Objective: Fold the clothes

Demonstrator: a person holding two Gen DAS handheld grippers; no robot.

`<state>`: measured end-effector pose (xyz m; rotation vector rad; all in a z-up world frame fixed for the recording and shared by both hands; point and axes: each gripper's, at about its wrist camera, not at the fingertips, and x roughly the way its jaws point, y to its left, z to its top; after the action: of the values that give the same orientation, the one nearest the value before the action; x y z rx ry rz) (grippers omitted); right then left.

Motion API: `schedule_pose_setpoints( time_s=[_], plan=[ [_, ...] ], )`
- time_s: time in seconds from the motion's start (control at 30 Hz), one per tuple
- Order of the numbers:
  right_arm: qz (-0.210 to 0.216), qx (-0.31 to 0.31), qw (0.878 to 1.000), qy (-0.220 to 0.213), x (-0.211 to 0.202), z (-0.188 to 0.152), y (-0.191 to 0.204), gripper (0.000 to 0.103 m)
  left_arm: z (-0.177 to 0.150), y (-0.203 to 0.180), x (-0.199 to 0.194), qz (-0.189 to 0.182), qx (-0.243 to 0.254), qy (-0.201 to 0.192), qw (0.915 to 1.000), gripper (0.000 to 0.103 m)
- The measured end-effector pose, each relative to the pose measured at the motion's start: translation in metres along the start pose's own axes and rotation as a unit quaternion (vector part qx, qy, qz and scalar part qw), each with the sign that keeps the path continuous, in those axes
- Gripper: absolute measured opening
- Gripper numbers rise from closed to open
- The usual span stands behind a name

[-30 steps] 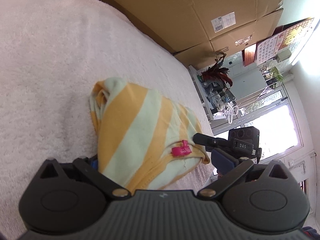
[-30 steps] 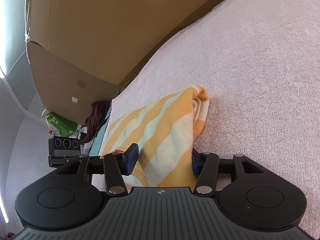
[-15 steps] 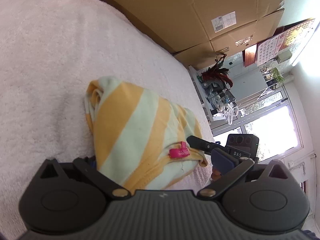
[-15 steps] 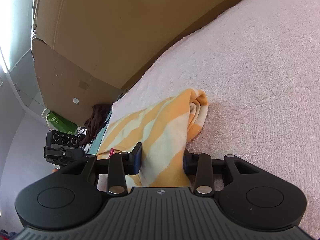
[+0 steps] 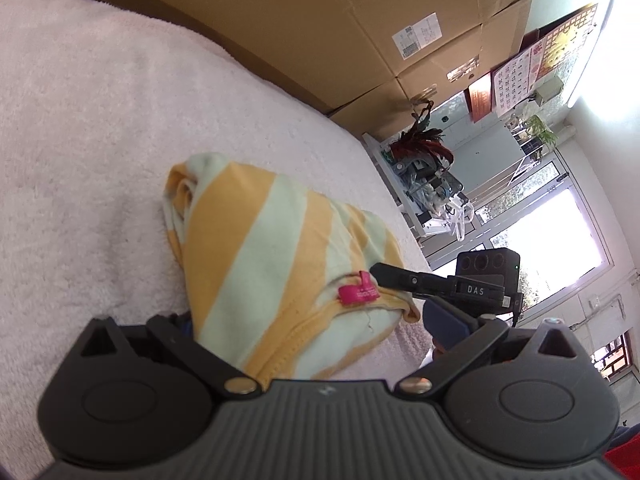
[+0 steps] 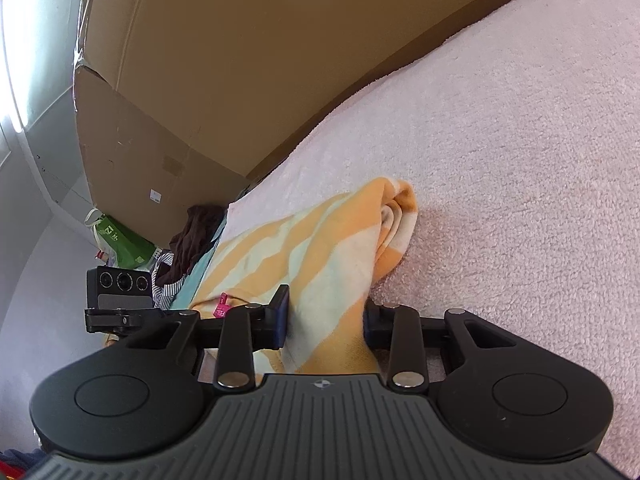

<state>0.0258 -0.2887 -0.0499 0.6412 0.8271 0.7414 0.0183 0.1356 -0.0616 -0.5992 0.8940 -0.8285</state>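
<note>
A folded garment (image 5: 256,248) with yellow and pale green stripes and a pink tag (image 5: 357,293) lies on the pink fleece blanket (image 5: 100,128). My left gripper (image 5: 312,316) is open and straddles the garment's near end; its left finger is partly hidden by cloth, and its blue right pad (image 5: 444,320) stands apart from the hem. The other gripper's finger (image 5: 400,278) reaches in from the right by the tag. In the right wrist view my right gripper (image 6: 326,316) is closing, both pads against the striped garment (image 6: 320,248) between them.
Large cardboard boxes (image 5: 360,32) wall off the blanket's far side. A cluttered shelf (image 5: 424,184) and a bright window (image 5: 552,240) lie past the bed's right end. Dark clothes (image 6: 192,236) and a green bag (image 6: 120,240) sit beyond the left end.
The right gripper's jaws have narrowed onto the garment's end, bunching the cloth between them. The garment has shifted slightly left in the left wrist view. The left gripper stays open.
</note>
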Motion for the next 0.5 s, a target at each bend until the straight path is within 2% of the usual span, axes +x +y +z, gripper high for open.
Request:
schedule_pose_setpoints(
  time_s=[0.17, 0.27, 0.37, 0.4, 0.43, 0.47, 0.5],
  plan=[
    [0.001, -0.001, 1.0, 0.0, 0.0, 0.001, -0.002, 0.033, 0.003, 0.004, -0.003, -0.005, -0.022, -0.006, 0.9997, 0.102],
    [0.001, -0.002, 1.0, -0.001, 0.0, 0.0, -0.001, 0.033, 0.002, 0.004, -0.003, 0.008, -0.02, -0.008, 0.9997, 0.094],
    [0.0, -0.002, 1.0, 0.0, 0.001, 0.0, -0.001, 0.033, 0.001, 0.009, -0.008, 0.021, -0.028, -0.012, 0.9993, 0.075],
    [0.0, -0.002, 1.0, 0.0, 0.0, 0.0, -0.001, 0.033, 0.002, 0.014, -0.011, 0.025, -0.04, -0.015, 0.9988, 0.061],
    [0.0, -0.002, 1.0, 0.0, 0.0, 0.0, -0.001, 0.033, 0.001, 0.02, -0.014, 0.029, -0.054, -0.018, 0.998, 0.042],
    [-0.001, -0.003, 1.0, 0.0, 0.0, 0.0, -0.001, 0.033, 0.001, 0.027, -0.017, 0.028, -0.065, -0.02, 0.9973, 0.038],
    [-0.001, -0.003, 1.0, -0.001, 0.001, -0.001, 0.0, 0.033, -0.001, 0.035, -0.02, 0.023, -0.076, -0.022, 0.9966, 0.039]
  ],
)
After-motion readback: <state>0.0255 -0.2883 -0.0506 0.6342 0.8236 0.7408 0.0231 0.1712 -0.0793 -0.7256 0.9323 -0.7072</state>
